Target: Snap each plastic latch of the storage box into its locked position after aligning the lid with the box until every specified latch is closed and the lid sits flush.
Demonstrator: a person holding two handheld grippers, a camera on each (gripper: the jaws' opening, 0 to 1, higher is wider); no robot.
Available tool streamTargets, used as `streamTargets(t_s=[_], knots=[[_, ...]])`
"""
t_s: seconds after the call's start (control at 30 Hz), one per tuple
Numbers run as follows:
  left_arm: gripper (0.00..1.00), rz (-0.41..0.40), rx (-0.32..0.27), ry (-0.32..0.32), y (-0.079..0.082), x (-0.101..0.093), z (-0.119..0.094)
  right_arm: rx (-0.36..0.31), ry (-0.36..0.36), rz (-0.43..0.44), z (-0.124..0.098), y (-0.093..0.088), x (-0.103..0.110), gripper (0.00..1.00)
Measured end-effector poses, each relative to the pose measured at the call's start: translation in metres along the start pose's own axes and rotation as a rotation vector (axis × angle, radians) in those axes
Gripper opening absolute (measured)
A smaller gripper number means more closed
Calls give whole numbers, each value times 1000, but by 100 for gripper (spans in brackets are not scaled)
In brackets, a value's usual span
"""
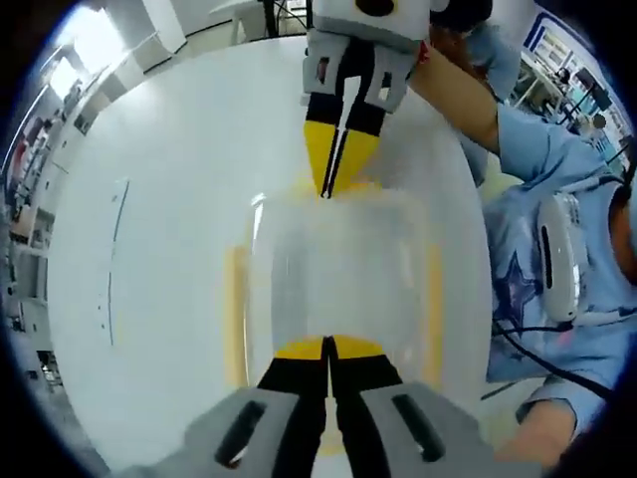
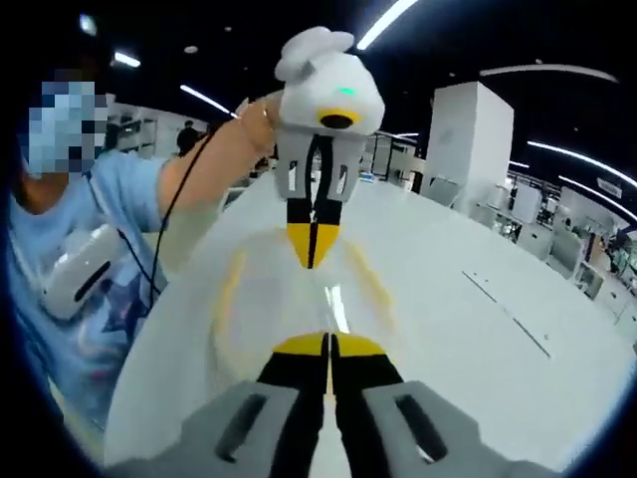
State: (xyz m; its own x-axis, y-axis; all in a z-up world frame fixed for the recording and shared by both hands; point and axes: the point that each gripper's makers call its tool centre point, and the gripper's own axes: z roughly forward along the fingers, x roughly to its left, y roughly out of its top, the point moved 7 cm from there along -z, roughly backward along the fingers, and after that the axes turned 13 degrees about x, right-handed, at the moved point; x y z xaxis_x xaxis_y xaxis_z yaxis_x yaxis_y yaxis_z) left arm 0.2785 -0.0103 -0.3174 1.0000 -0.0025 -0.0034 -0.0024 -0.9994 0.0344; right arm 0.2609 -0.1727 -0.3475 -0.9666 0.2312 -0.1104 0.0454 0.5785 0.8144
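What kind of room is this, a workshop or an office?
Probably a large lab or workshop hall: a wide white table holding a clear storage box, long ceiling strip lights, and white cabinets and workbenches in rows behind.

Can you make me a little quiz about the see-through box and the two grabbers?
1. True or false: the left gripper has its fingers closed together.
2. What colour are the latches on the sides of the storage box? A red, B yellow, C green.
3. Fill in: the right gripper touches the box at its far ____.

Key: 1 true. 2 B. 3 edge. The box sits on a white table, with one gripper at each end of it.
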Motion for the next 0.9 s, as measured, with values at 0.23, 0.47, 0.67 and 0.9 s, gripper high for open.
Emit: streamTargets(t_s=[0.23,0.47,0.67,0.9], knots=[[0,0,42,18,4,0,-1,-166,-13,23,0,-13,2,0],[0,-54,71,18,6,1,-2,-241,4,2,-2,-18,6,0],[0,-66,75,16,7,2,-1,-316,22,11,-4,-26,8,0],[0,-75,86,26,10,1,-1,-291,35,55,-2,-37,4,0]])
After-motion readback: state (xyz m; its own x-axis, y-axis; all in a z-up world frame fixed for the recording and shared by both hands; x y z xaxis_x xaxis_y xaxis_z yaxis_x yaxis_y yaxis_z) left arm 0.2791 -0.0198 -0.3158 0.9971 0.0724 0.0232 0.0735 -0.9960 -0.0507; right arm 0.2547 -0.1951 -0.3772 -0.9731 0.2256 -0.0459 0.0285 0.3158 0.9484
